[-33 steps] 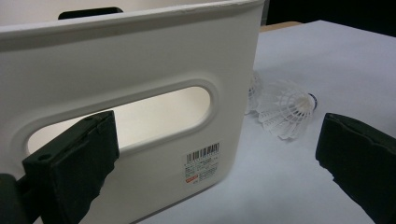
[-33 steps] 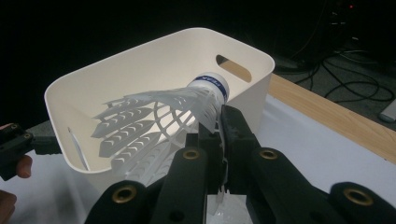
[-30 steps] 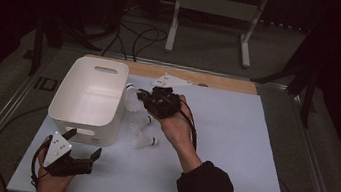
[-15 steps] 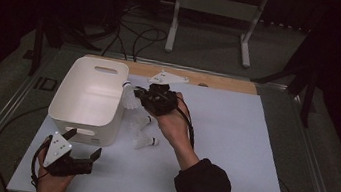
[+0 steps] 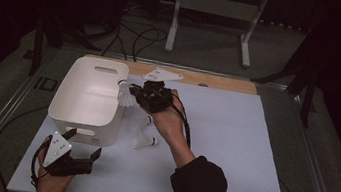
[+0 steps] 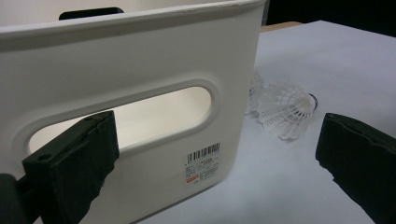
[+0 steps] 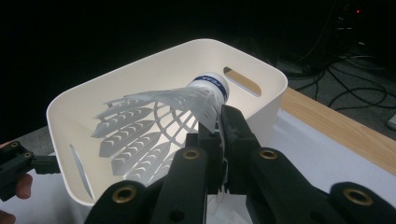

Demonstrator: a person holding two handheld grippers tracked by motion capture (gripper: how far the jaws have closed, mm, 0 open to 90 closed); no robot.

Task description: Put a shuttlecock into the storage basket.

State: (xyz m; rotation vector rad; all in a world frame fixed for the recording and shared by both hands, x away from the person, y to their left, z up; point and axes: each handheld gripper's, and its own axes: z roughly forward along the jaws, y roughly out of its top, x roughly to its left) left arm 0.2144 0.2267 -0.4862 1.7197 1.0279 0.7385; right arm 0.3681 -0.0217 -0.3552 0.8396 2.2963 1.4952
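Jaws of your right gripper point(image 7: 219, 140) pinch a shuttlecock point(image 7: 159, 121) at the bin point(image 7: 261, 100) rim; carry it past the wall before releasing. Your left gripper point(image 6: 215, 154) gapes, idle, near the bin's handle slot

In my left claw's view I am seeing a small white sticker point(image 6: 202, 164) sitting low on the outer wall of the white plastic basket point(image 6: 140, 60) with the slot handle. It is carrying a black barcode with a row of tiny digits under it, some lines of print and a small red-orange mark; all of it is too small for me to read. In my right claw's view, the blue band point(image 7: 208, 80) running round the white cork of the white plastic shuttlecock point(image 7: 159, 116) is showing white letters, too blurred to make out.
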